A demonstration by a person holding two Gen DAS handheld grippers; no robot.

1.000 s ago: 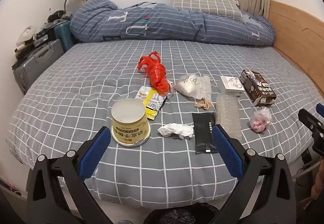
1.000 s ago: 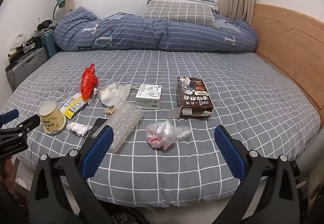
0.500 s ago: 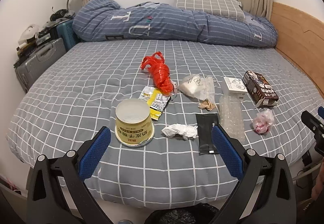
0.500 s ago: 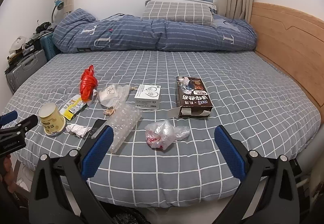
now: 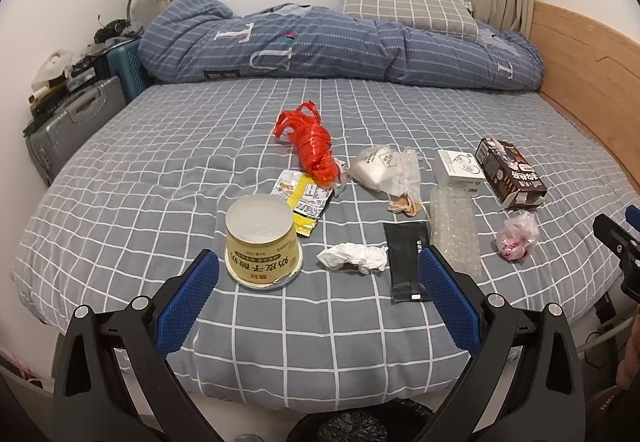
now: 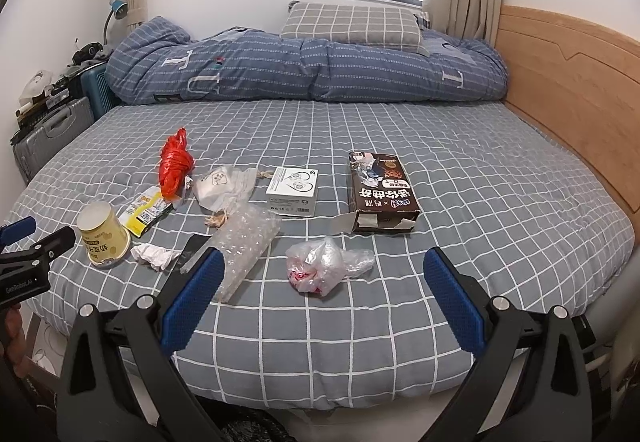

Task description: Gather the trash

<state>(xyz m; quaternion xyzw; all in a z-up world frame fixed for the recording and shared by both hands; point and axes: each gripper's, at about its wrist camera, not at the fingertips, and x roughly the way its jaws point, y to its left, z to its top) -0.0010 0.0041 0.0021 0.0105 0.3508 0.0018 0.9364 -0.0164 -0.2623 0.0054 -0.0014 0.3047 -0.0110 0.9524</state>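
Trash lies scattered on the bed [image 5: 160,170]. Left claw [image 5: 318,282] is held apart, empty, just before the yellow cup [image 5: 262,242] and crumpled tissue [image 5: 354,257]. Right claw [image 6: 320,282] is spread wide, empty, near the plastic bag [image 6: 326,266]; brown box [image 6: 380,198] beyond.

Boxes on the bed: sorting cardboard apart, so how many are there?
2. A white box lies mid-bed, and a brown box lies apart to its right, open end toward the camera. None seems hidden.
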